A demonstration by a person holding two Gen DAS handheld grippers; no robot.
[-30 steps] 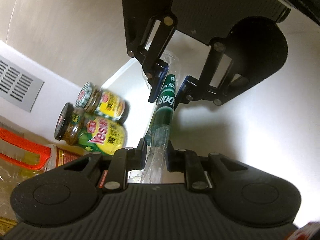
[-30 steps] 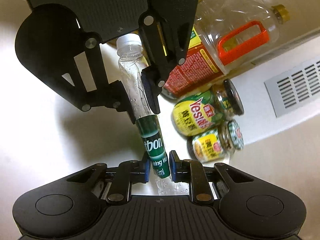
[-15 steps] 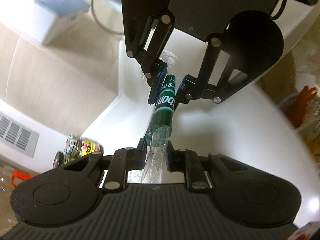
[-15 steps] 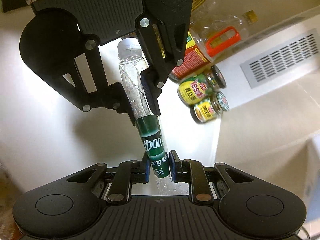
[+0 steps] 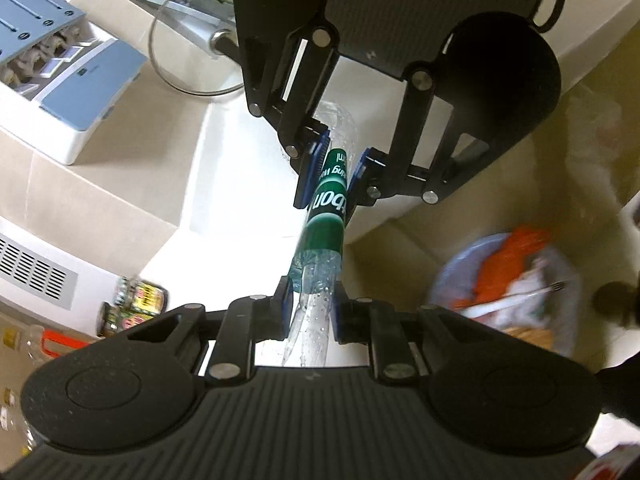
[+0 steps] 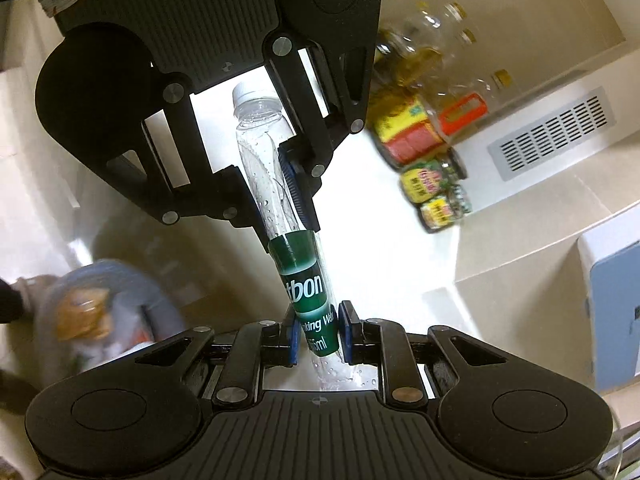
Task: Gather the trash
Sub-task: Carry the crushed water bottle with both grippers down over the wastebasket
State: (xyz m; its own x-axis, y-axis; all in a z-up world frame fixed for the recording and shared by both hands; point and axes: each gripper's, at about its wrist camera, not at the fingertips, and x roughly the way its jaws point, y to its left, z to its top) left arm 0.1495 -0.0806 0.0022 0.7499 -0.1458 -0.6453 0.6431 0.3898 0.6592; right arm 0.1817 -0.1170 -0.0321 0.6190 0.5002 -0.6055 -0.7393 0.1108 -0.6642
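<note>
In the left wrist view we saw our left gripper nearly closed, clamped on the clear upper part of a crushed plastic water bottle; its cap end was hidden behind the gripper body, and the opposing right gripper pinched its green label, while a blurred bin of rubbish lay lower right. In the right wrist view our right gripper was closed tight on the label's lower end, the bottle's base cut off beneath it, the white cap showing beyond the left gripper, and smeared jars stood well apart on the white counter.
</note>
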